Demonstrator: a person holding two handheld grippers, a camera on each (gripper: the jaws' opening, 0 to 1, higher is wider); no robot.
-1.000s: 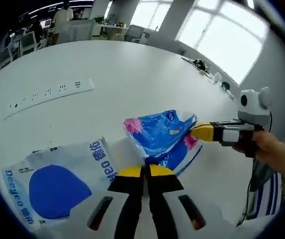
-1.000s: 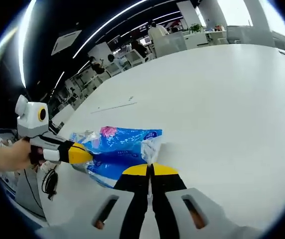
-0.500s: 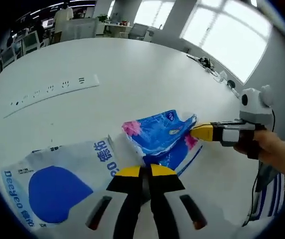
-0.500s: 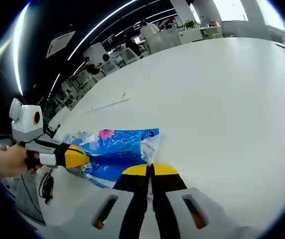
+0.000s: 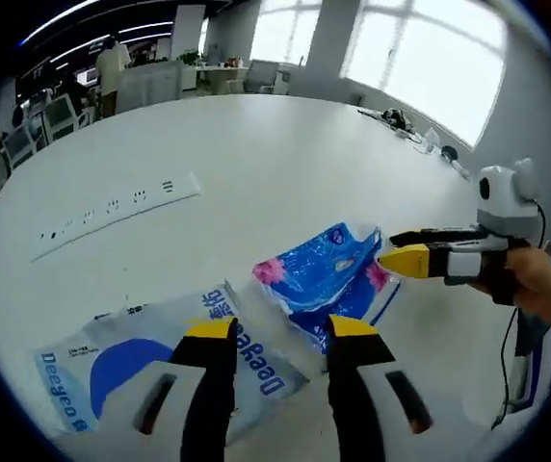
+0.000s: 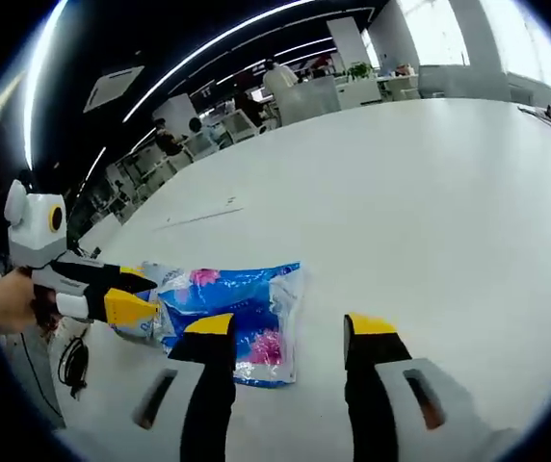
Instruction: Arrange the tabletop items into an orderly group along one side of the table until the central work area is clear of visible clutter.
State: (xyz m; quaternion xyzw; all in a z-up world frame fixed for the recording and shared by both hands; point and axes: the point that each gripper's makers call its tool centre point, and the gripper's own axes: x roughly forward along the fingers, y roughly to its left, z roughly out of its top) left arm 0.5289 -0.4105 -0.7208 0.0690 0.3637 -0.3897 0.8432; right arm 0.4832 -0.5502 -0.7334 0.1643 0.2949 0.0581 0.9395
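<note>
In the left gripper view, the left gripper (image 5: 280, 329) rises from the bottom centre with its yellow-tipped jaws spread wide and nothing between them. Just above the gap lies the blue floral packet (image 5: 326, 276), flat on the white table (image 5: 256, 154), its lower edge near the jaw tips. To its lower left, partly under the left jaw, lies the white packet with a blue oval (image 5: 150, 361), its corner overlapping or touching the blue floral packet. At the right of the frame the right gripper (image 5: 401, 250) comes in, held by a hand (image 5: 536, 289), its yellow tip just beside the packet's right corner. A white power strip (image 5: 117, 205) lies well apart in the upper left.

In the right gripper view, the right gripper (image 6: 287, 327) stands at the bottom centre, jaws apart and empty. The blue floral packet (image 6: 232, 308) lies at lower left of centre, partly behind the left jaw. The left gripper (image 6: 126, 296) enters from the left edge, its jaws parted and its yellow tip at the packet's left end. The table (image 6: 430, 192) stretches bare toward the upper right, with office desks beyond.
</note>
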